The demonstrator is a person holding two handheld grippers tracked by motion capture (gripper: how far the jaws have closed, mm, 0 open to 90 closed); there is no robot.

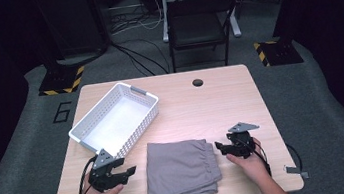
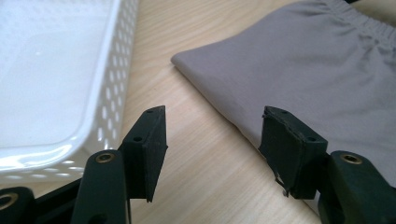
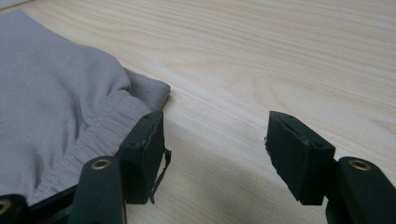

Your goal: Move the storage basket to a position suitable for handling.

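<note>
item: folded grey shorts (image 1: 182,172), elastic waistband toward 3 o'clock, lying flat on the desk (image 1: 221,100) at its near middle, about 6 o'clock from the cable hole (image 1: 198,82).

item: white perforated basket (image 1: 115,119), at 10 o'clock from the shorts, just apart from them, nothing inside that i can see.

item: left gripper (image 1: 120,176), in my left hand at 9 o'clock of the shorts; fingers (image 2: 150,140) spread wide, nothing between them. in the left gripper view the folded edge of the shorts (image 2: 299,79) lies just past the right-hand finger, the basket wall (image 2: 112,84) off at 10 o'clock.

item: right gripper (image 1: 223,149), at 3 o'clock of the shorts by the waistband; fingers (image 3: 299,154) spread wide, holding nothing. in the right gripper view the waistband corner (image 3: 140,93) sits just beyond the left-hand finger.

status, as i judge it: folding looks complete; the shorts are not yet grasped or lifted. remaining: pinch both sides, carry toward 10 o'clock, set into the basket.
</note>
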